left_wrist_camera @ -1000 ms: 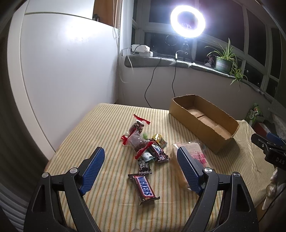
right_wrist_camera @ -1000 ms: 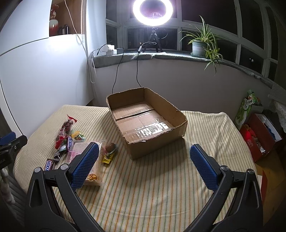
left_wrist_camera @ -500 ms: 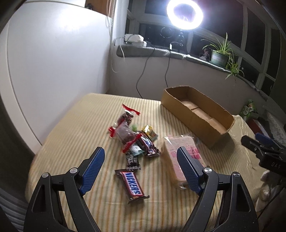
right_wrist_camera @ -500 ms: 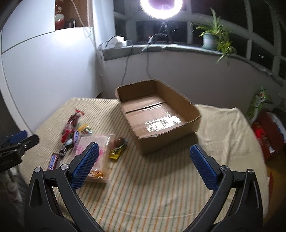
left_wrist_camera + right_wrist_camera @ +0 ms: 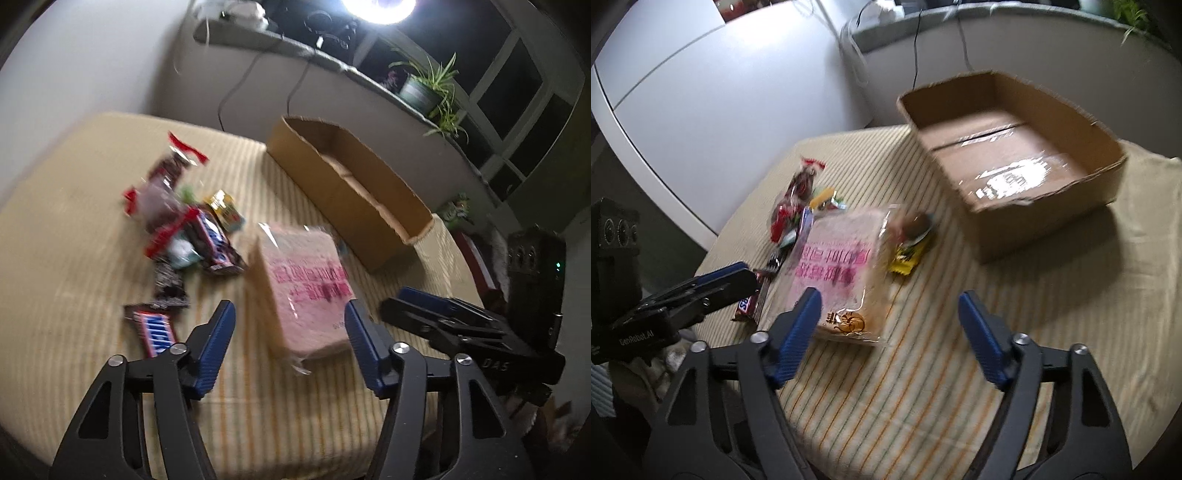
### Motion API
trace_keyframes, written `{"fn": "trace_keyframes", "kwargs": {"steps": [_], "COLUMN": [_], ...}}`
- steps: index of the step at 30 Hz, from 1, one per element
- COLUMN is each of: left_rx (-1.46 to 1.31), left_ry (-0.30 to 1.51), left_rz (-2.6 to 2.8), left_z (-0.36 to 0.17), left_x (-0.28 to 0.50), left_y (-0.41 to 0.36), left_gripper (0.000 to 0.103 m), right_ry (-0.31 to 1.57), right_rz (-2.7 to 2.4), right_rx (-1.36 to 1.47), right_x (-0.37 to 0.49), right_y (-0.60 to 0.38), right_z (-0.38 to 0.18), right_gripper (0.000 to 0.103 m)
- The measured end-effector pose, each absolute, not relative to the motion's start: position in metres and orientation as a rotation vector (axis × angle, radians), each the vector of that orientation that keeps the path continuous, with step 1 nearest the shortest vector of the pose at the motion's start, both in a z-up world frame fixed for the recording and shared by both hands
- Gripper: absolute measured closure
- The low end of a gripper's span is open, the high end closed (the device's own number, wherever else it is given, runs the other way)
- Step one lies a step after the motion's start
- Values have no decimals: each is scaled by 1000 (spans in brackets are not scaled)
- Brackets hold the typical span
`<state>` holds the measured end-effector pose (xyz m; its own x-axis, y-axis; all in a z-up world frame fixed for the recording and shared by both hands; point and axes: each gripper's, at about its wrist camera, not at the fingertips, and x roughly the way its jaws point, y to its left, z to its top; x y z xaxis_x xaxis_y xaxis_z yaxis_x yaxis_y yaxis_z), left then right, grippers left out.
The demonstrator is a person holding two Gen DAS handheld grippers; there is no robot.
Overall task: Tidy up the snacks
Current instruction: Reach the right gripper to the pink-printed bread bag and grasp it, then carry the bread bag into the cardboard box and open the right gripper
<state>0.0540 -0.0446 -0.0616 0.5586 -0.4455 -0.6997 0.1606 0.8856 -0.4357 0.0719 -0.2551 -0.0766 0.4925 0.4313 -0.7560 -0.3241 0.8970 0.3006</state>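
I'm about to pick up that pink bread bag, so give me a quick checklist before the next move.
1. Cardboard box has nothing in it: ok.
2. Bread bag lies flat on the table: ok.
3. Left gripper jaws closing around the bag's near end, pads not touching: ok.
4. Right gripper holds nothing, jaws closing: ok.
5. Bag clear of the chocolate bars: cannot tell.

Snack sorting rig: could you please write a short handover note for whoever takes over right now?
Left gripper: jaws closing, nothing pressed; the bread pack lies just ahead.
Right gripper: jaws closing, holding nothing, over the striped cloth.
Snacks: bread pack, Snickers bar, yellow candy and the wrapper pile all lie on the cloth.
Cardboard box: empty.
Done: nothing boxed.
Left: move every snack into the box.
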Motion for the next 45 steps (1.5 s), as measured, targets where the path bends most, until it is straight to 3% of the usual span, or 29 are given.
{"fn": "trace_keyframes", "kwargs": {"steps": [10, 19, 30, 45], "left_rx": [-392, -380, -344, -269], "left_ry": [994, 1008, 963, 842], "left_rz": [-429, -442, -431, -468], "left_z": [-79, -83, -66, -18], "left_x": [66, 77, 72, 102], "left_y": [-51, -54, -56, -83], "left_gripper": [61, 63, 63, 63], "right_ry": [1064, 1106, 1094, 960], "right_rz": [555, 628, 649, 649], "right_rx": [206, 251, 227, 218], "right_x": [96, 105, 98, 110], "right_y": [-245, -235, -224, -256], "right_z": [-95, -103, -93, -35], "right_gripper": [45, 59, 61, 61]}}
